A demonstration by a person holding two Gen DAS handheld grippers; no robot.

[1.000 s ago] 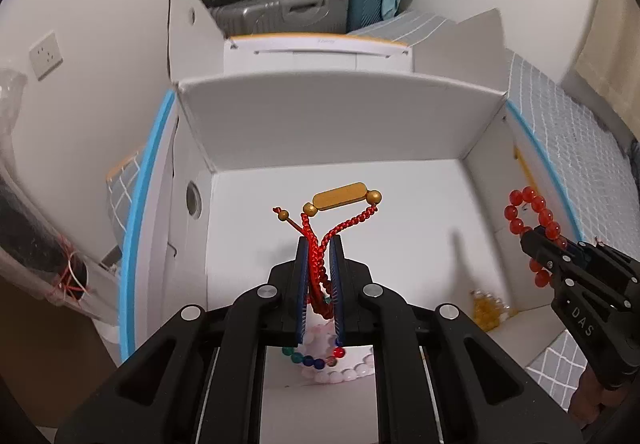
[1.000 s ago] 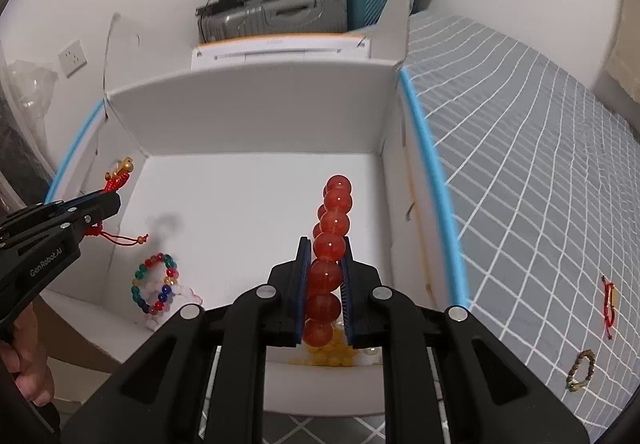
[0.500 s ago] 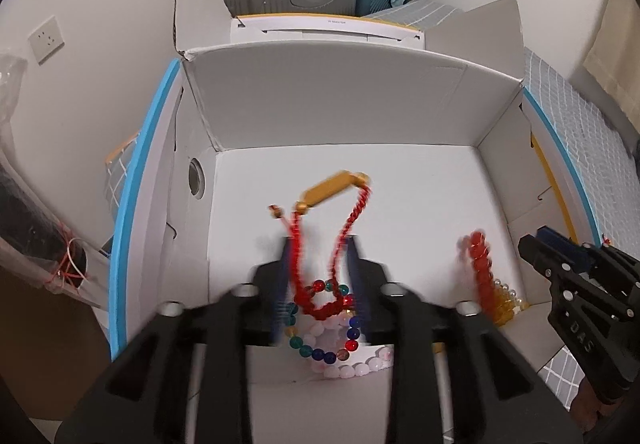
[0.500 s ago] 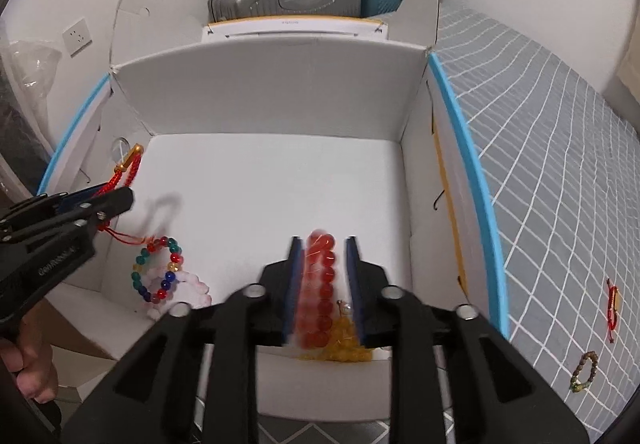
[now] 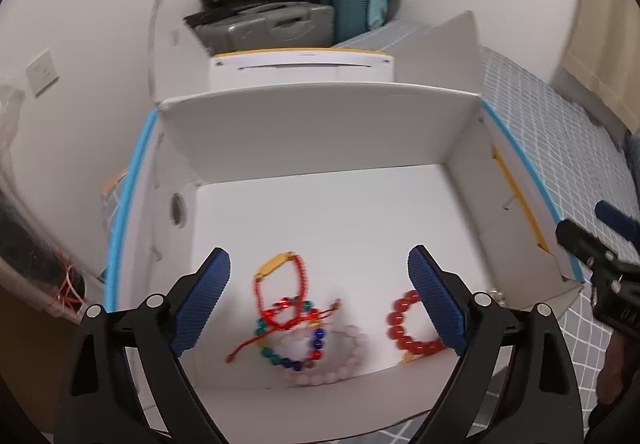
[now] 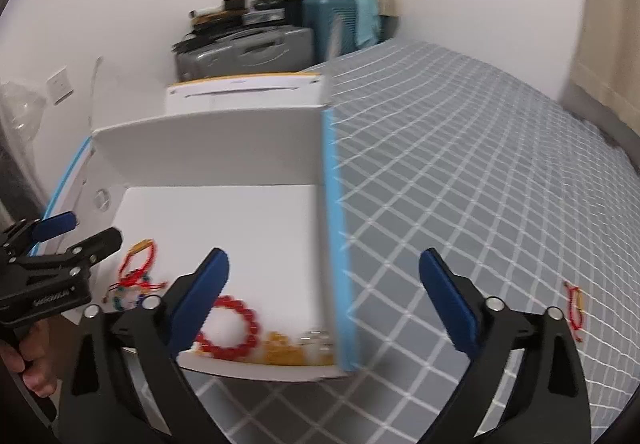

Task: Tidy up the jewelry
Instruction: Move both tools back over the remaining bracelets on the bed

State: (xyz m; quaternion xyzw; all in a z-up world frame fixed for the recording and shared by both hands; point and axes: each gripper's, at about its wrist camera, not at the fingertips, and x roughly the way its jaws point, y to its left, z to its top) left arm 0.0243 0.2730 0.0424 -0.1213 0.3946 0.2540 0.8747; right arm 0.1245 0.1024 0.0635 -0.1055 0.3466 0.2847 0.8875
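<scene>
A white open box [image 5: 340,204] holds the jewelry. My left gripper [image 5: 318,264] hangs over its near left part, jaws opening and nothing between the pads. Below it a red cord bracelet with a gold bar [image 5: 280,284] lies loose across a multicolour bead bracelet [image 5: 288,348] and a pale pink one [image 5: 344,360]. My right gripper [image 6: 324,264] straddles the box's blue-edged right wall [image 6: 336,244], jaws opening and empty. A red bead bracelet [image 6: 230,328] rests on the box floor beside amber beads [image 6: 284,352]. The red bead bracelet [image 5: 412,328] is free in the left wrist view too.
A grey gridded bedspread [image 6: 460,184] stretches to the right of the box, with another red cord bracelet [image 6: 574,304] lying on it. Suitcases [image 5: 276,24] and a white case [image 5: 300,64] stand behind the box. The box flaps stand upright.
Both grippers went from shut to wide open. The red cord bracelet dropped onto the bead bracelets, and the red bead bracelet fell to the box floor. The right gripper drew back and to the right.
</scene>
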